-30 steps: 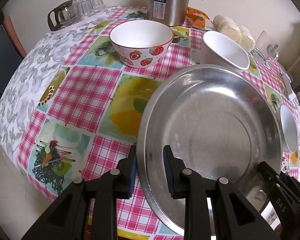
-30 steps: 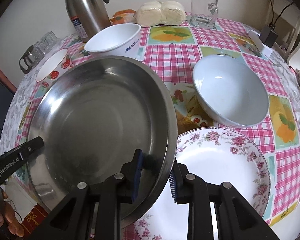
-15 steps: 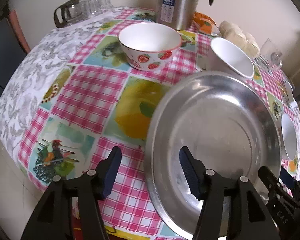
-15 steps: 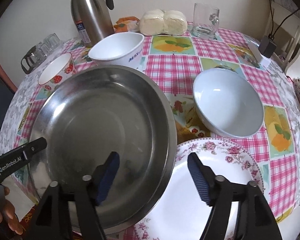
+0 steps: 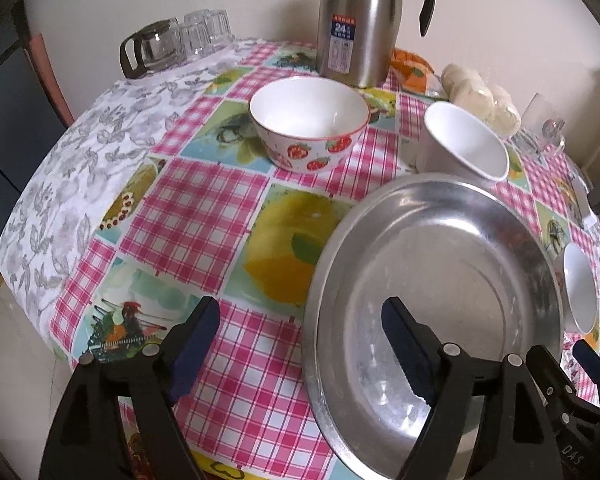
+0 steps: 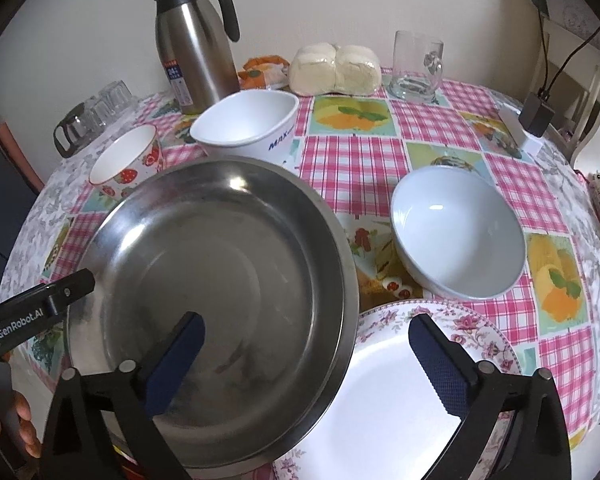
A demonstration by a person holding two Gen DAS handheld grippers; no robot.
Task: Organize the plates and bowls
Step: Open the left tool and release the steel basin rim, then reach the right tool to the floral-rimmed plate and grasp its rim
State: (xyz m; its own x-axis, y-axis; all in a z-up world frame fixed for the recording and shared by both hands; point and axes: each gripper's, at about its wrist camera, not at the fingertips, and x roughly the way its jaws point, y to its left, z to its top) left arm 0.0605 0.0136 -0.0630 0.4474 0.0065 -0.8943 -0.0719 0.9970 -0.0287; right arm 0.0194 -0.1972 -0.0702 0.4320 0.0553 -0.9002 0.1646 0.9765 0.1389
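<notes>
A large steel plate (image 5: 452, 280) (image 6: 220, 280) lies on the checked tablecloth, its right edge over a floral white plate (image 6: 396, 396). My left gripper (image 5: 300, 336) is open, its fingers astride the steel plate's left rim without touching. My right gripper (image 6: 304, 364) is open, astride the steel plate's right rim. A strawberry bowl (image 5: 308, 120) (image 6: 128, 160), a white square bowl (image 5: 464, 144) (image 6: 248, 124) and a pale blue bowl (image 6: 456, 232) stand behind.
A steel thermos (image 5: 360, 20) (image 6: 196, 40), a glass pot with glasses (image 5: 172, 44), wrapped buns (image 6: 336, 68) and a glass mug (image 6: 416, 68) line the back. A charger (image 6: 536, 112) lies at the right. The table edge (image 5: 40, 240) drops off at the left.
Both grippers were shut on the steel plate's rims a second ago. They have opened wide and let it go; both have drawn back slightly. The plate now rests on the table.
</notes>
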